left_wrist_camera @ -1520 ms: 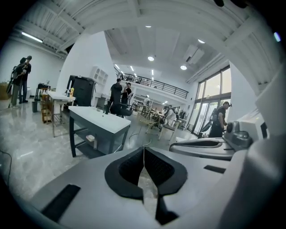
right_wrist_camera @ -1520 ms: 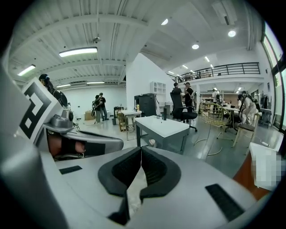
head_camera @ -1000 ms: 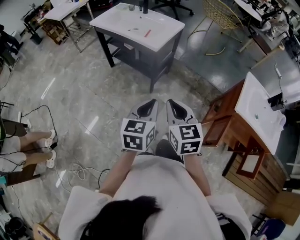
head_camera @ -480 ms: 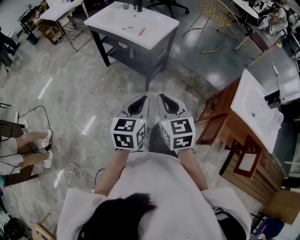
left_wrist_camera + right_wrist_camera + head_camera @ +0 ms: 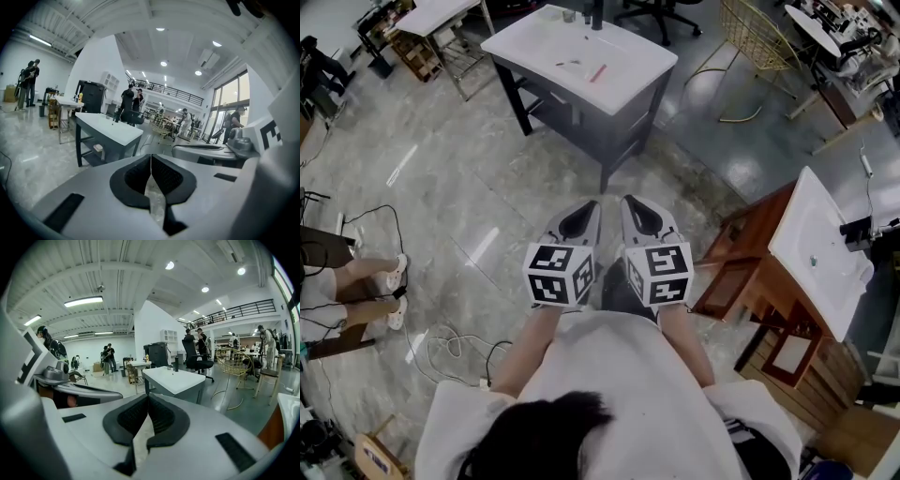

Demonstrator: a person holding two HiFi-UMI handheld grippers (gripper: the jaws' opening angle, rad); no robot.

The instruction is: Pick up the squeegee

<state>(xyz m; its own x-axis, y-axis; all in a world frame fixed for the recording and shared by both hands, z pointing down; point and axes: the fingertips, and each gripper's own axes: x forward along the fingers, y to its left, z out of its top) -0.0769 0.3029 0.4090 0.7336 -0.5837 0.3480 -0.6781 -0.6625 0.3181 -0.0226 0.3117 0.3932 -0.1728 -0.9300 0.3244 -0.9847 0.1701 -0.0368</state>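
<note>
Left gripper (image 5: 151, 157): the jaws are pressed together with nothing between them. It is held out in front of the person and tips a little down.
Right gripper (image 5: 147, 397): the jaws are closed too, and they are empty. It sits just beside the left one.
Squeegee: it is not picked up yet. A small red thing (image 5: 598, 72) lies on the white top of the dark table (image 5: 539, 42) ahead, well apart from both grippers. I think that may be the squeegee, but it is too small to be sure.
What could go wrong: closed jaws would only bump the squeegee and push it along the smooth top, maybe off the edge. The jaws need to open first. A gripper could also grab the wrong thing, as other little bits (image 5: 567, 64) lie near the red one.
Things around: a dark upright thing (image 5: 596, 14) stands at the back of the table top. A wooden cabinet (image 5: 741, 253) with a white sink top is at the right. A gold wire chair (image 5: 748, 37) stands farther off. Cables (image 5: 450, 347) lie on the grey floor at the left, near someone's feet in pale sandals (image 5: 394, 279).
In the way: I can see nothing between the grippers and the table. The cables and the cabinet are off to the sides.
</note>
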